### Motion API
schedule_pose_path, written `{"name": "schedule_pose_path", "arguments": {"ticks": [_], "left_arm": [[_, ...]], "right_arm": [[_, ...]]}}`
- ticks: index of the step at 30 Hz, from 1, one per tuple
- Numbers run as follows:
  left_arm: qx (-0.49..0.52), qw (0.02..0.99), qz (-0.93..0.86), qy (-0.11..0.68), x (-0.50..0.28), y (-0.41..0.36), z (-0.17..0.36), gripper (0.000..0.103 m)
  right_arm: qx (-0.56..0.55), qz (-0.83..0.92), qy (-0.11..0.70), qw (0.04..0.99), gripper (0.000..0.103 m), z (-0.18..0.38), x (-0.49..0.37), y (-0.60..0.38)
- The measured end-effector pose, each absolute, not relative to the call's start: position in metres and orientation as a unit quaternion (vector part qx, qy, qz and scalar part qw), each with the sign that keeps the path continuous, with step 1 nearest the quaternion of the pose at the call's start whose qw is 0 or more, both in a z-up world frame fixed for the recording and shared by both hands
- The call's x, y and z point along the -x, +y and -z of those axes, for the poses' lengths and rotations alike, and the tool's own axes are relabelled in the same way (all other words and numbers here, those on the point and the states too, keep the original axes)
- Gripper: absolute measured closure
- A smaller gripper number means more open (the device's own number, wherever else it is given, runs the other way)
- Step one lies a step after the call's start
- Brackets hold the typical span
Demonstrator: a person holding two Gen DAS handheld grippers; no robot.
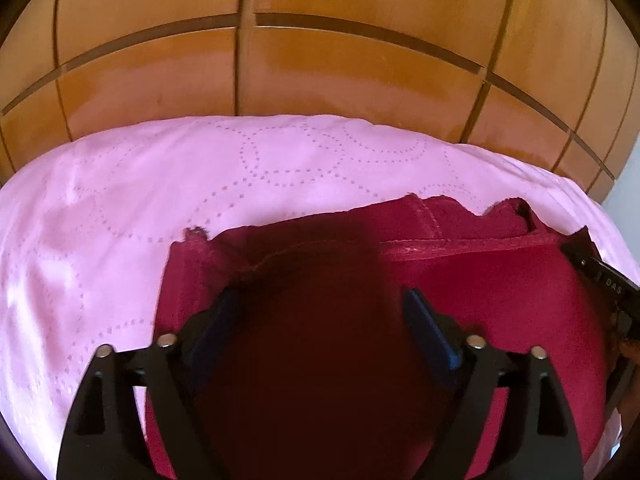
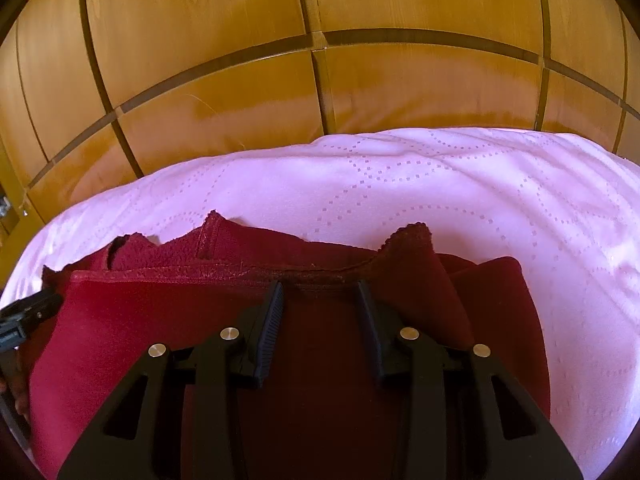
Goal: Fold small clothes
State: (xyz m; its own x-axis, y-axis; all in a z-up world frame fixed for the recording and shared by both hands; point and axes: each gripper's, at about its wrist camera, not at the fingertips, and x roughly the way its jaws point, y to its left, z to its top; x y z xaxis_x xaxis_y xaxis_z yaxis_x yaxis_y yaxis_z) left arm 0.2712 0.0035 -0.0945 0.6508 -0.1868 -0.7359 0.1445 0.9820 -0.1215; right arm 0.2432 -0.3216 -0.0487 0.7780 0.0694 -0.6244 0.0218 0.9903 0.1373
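A dark red fleece garment [image 1: 500, 300] lies folded on the pink bedspread [image 1: 120, 220], its stitched hem running across the far side. My left gripper [image 1: 322, 296] hovers over the garment's left part with its jaws wide open, and nothing sits between the blue pads [image 1: 424, 320]. My right gripper [image 2: 319, 286] is narrowed on the red garment [image 2: 160, 320] at the hem. Cloth fills the gap between its ribbed pads [image 2: 270, 320], and folds bunch up to the right of them. Each gripper's black body shows at the edge of the other's view.
The pink quilted bedspread [image 2: 480, 200] extends beyond the garment to the far bed edge. Close behind stands a wall of orange-brown wooden wardrobe panels [image 2: 240, 120]. Part of a hand [image 1: 628, 350] shows at the right edge of the left wrist view.
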Motion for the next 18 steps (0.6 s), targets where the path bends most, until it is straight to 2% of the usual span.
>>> {"name": "schedule_pose_path", "arguments": {"ticks": [10,18], "left_arm": [[0.033,0.908,0.100,0.406,-0.271,0.002,0.095,0.012],[0.038,0.910,0.116,0.396,-0.239,0.000,0.080,0.011]], "right_arm": [[-0.070,-0.013,0.336,0.939,0.066,0.051,-0.245,-0.321],[-0.067,-0.011,0.338,0.939,0.066,0.052,-0.245,-0.320]]}}
